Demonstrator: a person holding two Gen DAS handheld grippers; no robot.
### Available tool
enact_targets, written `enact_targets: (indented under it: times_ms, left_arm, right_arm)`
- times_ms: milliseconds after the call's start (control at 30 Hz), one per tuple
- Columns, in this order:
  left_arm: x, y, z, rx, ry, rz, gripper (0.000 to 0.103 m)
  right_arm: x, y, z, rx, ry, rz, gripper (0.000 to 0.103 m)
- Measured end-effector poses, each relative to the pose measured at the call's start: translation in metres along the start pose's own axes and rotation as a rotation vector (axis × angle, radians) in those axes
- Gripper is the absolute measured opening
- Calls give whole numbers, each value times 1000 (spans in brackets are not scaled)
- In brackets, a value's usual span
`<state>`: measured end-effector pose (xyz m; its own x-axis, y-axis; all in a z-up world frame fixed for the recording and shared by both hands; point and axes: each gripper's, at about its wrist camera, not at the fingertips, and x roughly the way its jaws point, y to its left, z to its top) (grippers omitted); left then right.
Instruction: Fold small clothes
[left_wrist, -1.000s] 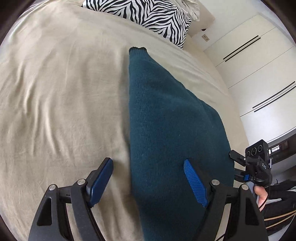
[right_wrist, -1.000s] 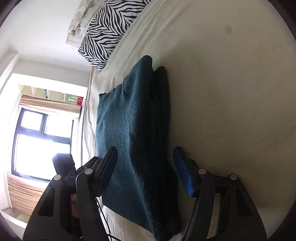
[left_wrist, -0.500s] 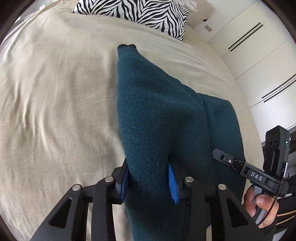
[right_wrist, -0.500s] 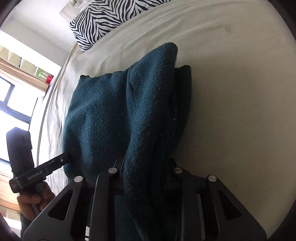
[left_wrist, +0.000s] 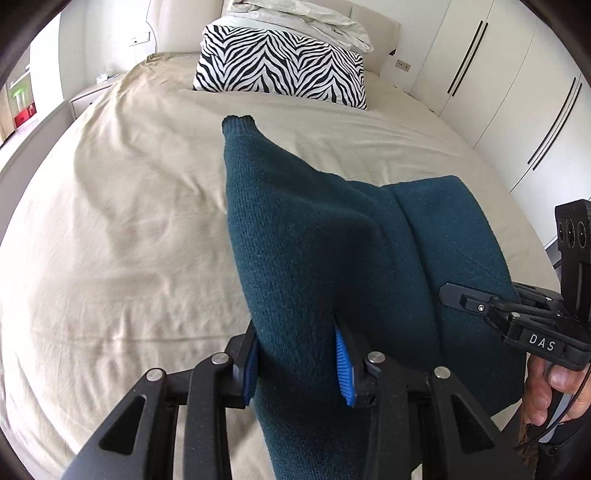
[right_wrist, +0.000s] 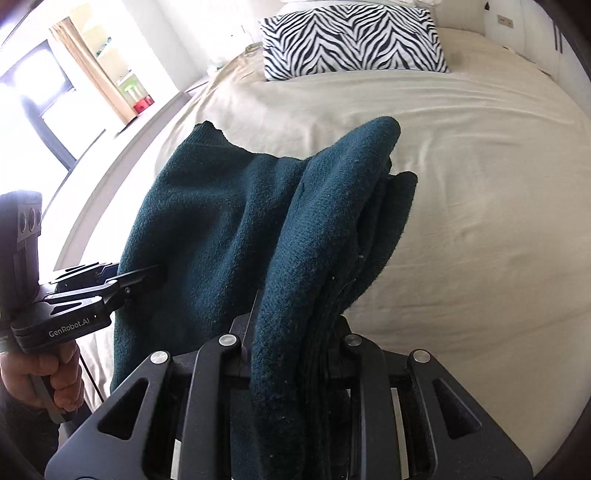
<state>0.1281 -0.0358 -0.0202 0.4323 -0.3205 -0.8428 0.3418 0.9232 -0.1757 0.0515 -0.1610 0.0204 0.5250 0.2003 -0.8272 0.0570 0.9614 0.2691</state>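
the left gripper (left_wrist: 299, 363) was clamped on a thick fold of the dark teal sweater (left_wrist: 332, 258), its blue pads (left_wrist: 343, 373) pressing the knit from both sides with the cloth bunched between them. beyond its fingertips the sweater rose in a ridge and tapered to a narrow ribbed cuff (left_wrist: 238, 120) that lay on the beige bedsheet (left_wrist: 129, 221). to the right of this gripper, the garment draped across toward the right gripper (left_wrist: 448, 291), whose black finger tip disappeared into the knit; a hand (left_wrist: 546, 391) gripped its handle at the frame's edge.

in the right wrist view, the right gripper (right_wrist: 291, 343) was closed on several stacked layers of the same sweater (right_wrist: 221, 229); the pads were buried in the cloth and could not be seen, but the fabric was pinched tight between the fingers. ahead of it the folded layers stood up as a rounded hump, then fell to the sheet (right_wrist: 461, 184). to its left the sweater hung in a sagging sheet to the left gripper (right_wrist: 147, 273), which bit into the cloth's edge, with a hand (right_wrist: 48, 376) around its handle.

well beyond both grippers, at the far end of the bed, a zebra-striped pillow (left_wrist: 280, 70) lay against the headboard, with pale rumpled bedding (left_wrist: 299, 18) piled behind it. white wardrobe doors (left_wrist: 517, 92) stood to the right of the left gripper, and a bright window (right_wrist: 37, 110) lay to the left of the right one.
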Motion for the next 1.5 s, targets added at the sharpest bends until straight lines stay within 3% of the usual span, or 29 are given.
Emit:
enact_targets:
  times_ms: [200,333,467,633,700,900,1033,1133,1267,1300,1400,1500]
  left_arm:
    - [-17,44,-48,-53,-6,23,37]
    - [-1,63,-72,-78,36,30,38]
    - [17,81,-91,-118,35,12,49]
    - [17,86,-98,-141,3,1,62]
    - [9,90,-102,-155,-1,-7,61]
    - [-1,79,-111,-132,-16,26,61]
    - [2,82,-113,-176,-24,12,61]
    - [4,83,-114,-185,-24,10,63]
    - [6,84,-113,-192,-21,8,65]
    - [7,85,-113,-197,-21,6,67]
    - [9,88,-114,-215,-19,-8,68]
    - [6,88,-116,-222,-26,-7,68]
  right_arm:
    - [23,71,-40,-24,32,72,21]
    - [48,84,-57,16,68,110,21]
    - [85,68,-73,85,114,114,24]
    - [104,19,-88,273,99,281,36]
    - [98,11,-92,318,92,289,41]
    - [39,1,-99,386,-55,156,44]
    - [11,25,-107,316,-124,194,45]
    - [-1,48,-112,228,-159,157,45]
    - [12,55,-120,215,-116,296,45]
    - [22,50,-121,233,-99,322,45]
    - [60,23,-133,343,-34,353,31]
    - [59,10,-138,426,-48,448,31]
